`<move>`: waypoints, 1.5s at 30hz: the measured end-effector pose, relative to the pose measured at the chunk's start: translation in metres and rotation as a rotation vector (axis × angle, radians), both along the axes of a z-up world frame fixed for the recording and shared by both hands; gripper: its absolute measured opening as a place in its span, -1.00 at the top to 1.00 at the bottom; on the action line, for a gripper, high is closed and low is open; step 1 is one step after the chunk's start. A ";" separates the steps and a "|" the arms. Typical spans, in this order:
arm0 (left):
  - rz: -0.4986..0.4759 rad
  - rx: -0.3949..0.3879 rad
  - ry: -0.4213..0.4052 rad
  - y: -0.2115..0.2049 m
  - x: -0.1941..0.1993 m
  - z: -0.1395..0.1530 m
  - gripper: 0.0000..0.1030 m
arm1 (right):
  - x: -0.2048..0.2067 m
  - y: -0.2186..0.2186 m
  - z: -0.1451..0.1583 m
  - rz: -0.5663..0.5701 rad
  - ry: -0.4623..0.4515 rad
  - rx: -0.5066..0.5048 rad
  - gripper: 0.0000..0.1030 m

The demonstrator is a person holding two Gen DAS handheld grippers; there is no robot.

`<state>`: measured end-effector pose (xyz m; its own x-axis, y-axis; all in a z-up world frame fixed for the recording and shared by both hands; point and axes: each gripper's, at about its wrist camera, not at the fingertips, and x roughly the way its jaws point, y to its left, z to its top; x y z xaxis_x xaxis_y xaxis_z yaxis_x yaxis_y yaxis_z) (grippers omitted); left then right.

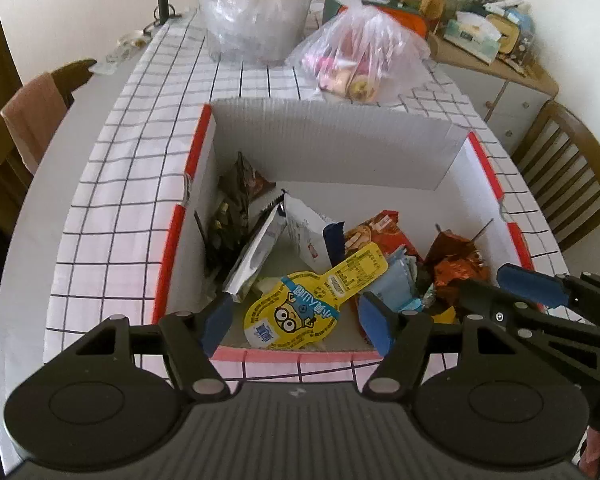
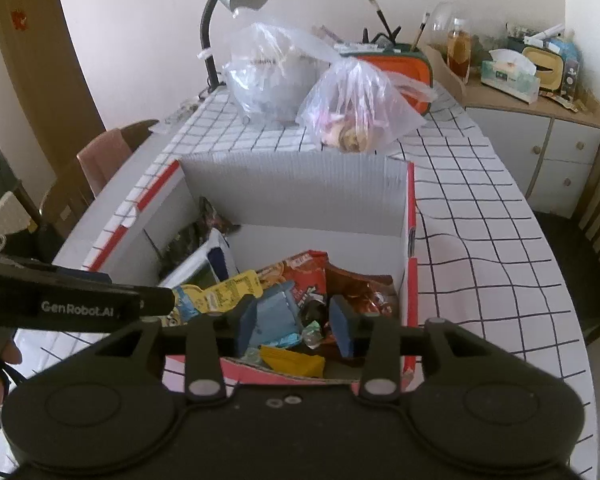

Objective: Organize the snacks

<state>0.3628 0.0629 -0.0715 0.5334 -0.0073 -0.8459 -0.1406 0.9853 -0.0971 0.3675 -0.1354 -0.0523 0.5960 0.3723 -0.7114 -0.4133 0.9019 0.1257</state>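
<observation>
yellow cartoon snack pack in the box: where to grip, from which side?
Probably the narrow neck of the yellow snack pack, which rests raised on the other wrappers. Come from above with the left hand-held gripper, jaws across the neck. The wide round end lies flat near the box front wall, so it looks harder to pinch.

Right gripper (image 2: 296,326) hangs over the near end of the white box (image 2: 300,196), jaws apart, nothing between the pads. Below: pale blue packet (image 2: 278,318), yellow wrapper (image 2: 294,362), red snack bag (image 2: 306,276) (all loose in the box). Left gripper (image 2: 80,302) juts in from the left.
</observation>
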 end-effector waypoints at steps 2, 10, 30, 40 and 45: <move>-0.004 0.002 -0.018 0.000 -0.006 0.007 -0.35 | -0.005 -0.001 0.006 0.001 -0.013 0.006 0.05; -0.019 0.004 -0.085 0.002 -0.035 0.032 -0.37 | -0.033 -0.005 0.031 0.005 -0.081 0.039 -0.44; -0.058 -0.011 -0.222 0.001 -0.112 0.081 -0.59 | -0.102 -0.012 0.083 0.007 -0.194 0.110 -0.99; -0.051 -0.044 -0.273 0.007 -0.147 0.095 -0.92 | -0.128 -0.021 0.093 -0.003 -0.212 0.131 -0.99; -0.047 -0.064 -0.279 0.010 -0.160 0.100 -0.95 | -0.136 -0.024 0.099 -0.005 -0.215 0.139 -0.99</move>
<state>0.2028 0.0727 0.0282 0.7435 -0.0856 -0.6632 -0.0544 0.9807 -0.1877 0.2314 -0.1591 0.0462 0.7300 0.4546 -0.5103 -0.4397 0.8840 0.1586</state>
